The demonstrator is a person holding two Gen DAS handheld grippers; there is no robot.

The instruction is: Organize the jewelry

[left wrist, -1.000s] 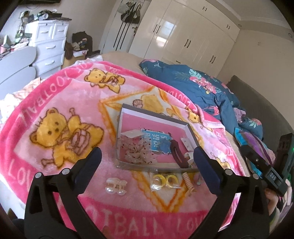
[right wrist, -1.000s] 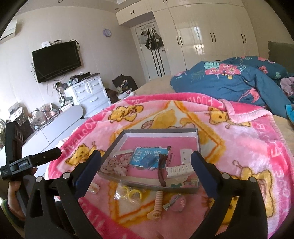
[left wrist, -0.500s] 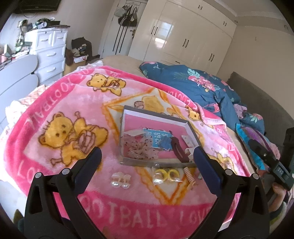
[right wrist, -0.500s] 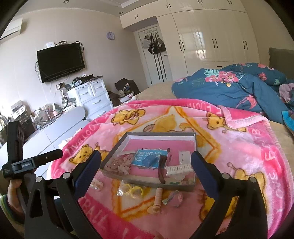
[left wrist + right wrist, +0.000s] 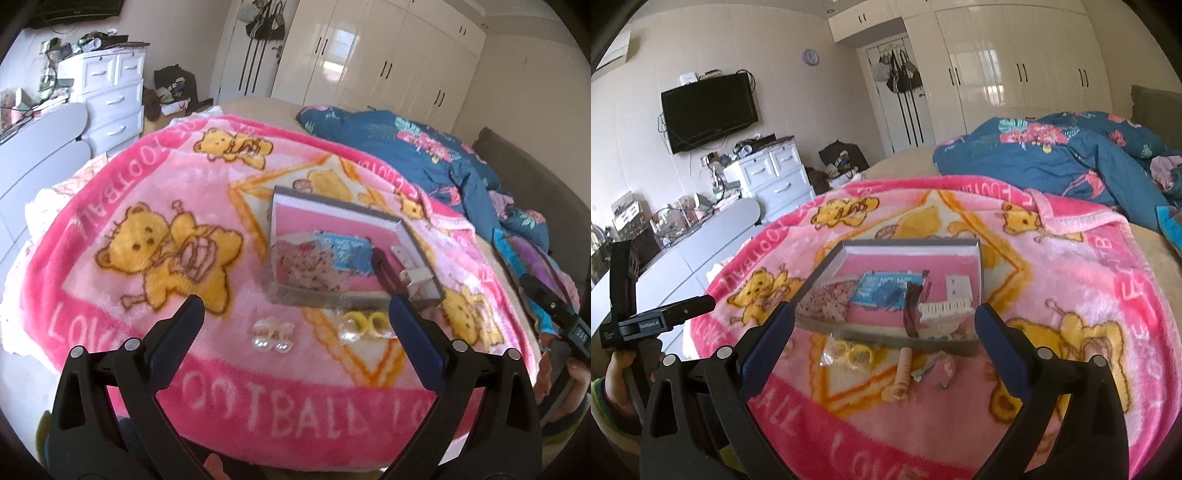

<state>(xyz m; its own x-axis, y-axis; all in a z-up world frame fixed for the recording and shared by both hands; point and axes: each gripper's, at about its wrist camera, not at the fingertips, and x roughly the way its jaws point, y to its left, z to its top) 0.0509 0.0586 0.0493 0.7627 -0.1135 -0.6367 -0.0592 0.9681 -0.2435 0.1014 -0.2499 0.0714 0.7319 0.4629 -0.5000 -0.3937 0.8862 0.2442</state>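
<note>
A shallow grey box with a pink inside [image 5: 412, 236] [image 5: 975, 258] lies on the pink bear blanket and holds several hair and jewelry pieces. In front of it lie a pearl piece [image 5: 273, 334], a bag of yellow rings [image 5: 364, 323] [image 5: 851, 352], a beige spiral clip [image 5: 903, 373] and a pink piece [image 5: 940, 365]. My left gripper [image 5: 295, 314] is open and empty, held above the blanket short of the pearl piece. My right gripper [image 5: 884, 319] is open and empty, held short of the box's near wall.
The pink blanket [image 5: 147, 206] covers the bed. A blue floral duvet [image 5: 413, 155] is bunched at the far right. White drawers [image 5: 775, 177] and a grey desk [image 5: 683, 258] stand to the left of the bed. Wardrobes line the back wall.
Both grippers have drawn back and up from the box, so the box and loose pieces look smaller and farther. Both stay open and empty. Nothing on the blanket has moved.
</note>
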